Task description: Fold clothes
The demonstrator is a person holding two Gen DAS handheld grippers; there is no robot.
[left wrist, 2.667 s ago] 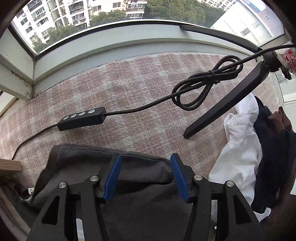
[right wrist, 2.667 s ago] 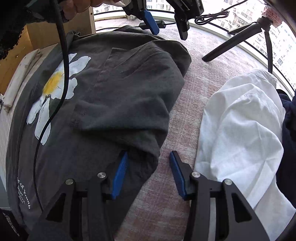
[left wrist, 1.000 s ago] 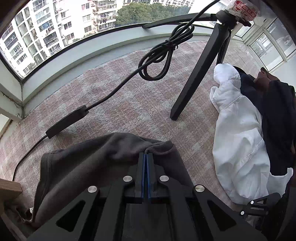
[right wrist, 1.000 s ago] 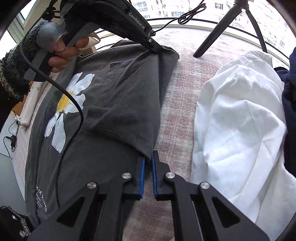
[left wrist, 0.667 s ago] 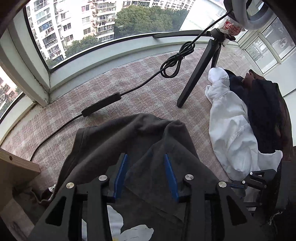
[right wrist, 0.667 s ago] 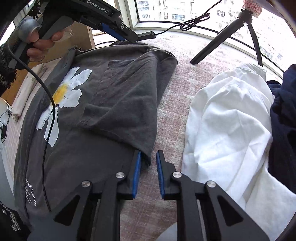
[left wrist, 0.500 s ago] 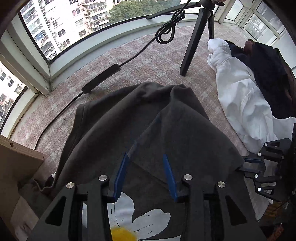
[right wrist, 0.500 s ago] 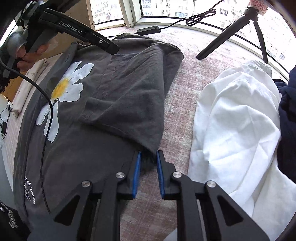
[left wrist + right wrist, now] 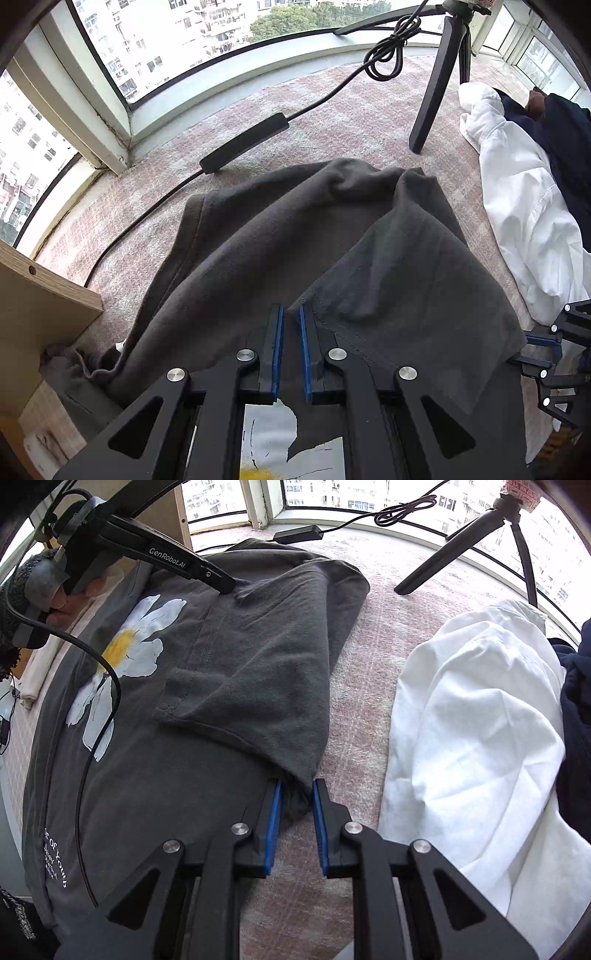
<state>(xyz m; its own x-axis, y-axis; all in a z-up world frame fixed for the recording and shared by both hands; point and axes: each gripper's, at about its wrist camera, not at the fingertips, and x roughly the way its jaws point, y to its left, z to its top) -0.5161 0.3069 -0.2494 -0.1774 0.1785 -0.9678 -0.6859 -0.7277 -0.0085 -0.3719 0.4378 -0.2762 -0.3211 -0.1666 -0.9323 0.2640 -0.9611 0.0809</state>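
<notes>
A dark grey cotton T-shirt with a white-and-yellow daisy print (image 9: 155, 738) lies spread on a pink-and-cream checked woven surface (image 9: 354, 686) beside a curved bay window, its right sleeve side folded over the chest.

In the right wrist view, the right hand-held gripper (image 9: 295, 794) enters from 6 o'clock, its blue-padded jaws standing a little apart with the lower corner of the folded flap bunched between them; whether the pads press the cloth cannot be told. The left hand-held gripper (image 9: 227, 585) reaches in from 10 o'clock, its tip on the sleeve hem at the fold's upper end, where the cloth puckers.

In the left wrist view, the left hand-held gripper (image 9: 290, 317) shows its jaws closing, a narrow slit between the blue pads and the stitched sleeve hem running against the right pad. The shirt fills the frame from centre to 6 o'clock, the daisy print beneath the gripper body.

A crumpled white cotton garment (image 9: 480, 720) lies at 3 o'clock, apart from the shirt, with a navy garment (image 9: 576, 686) beyond it. A black tripod leg (image 9: 432, 96) stands at 1 o'clock, and a black cable with an inline controller (image 9: 243, 144) runs along the sill.
</notes>
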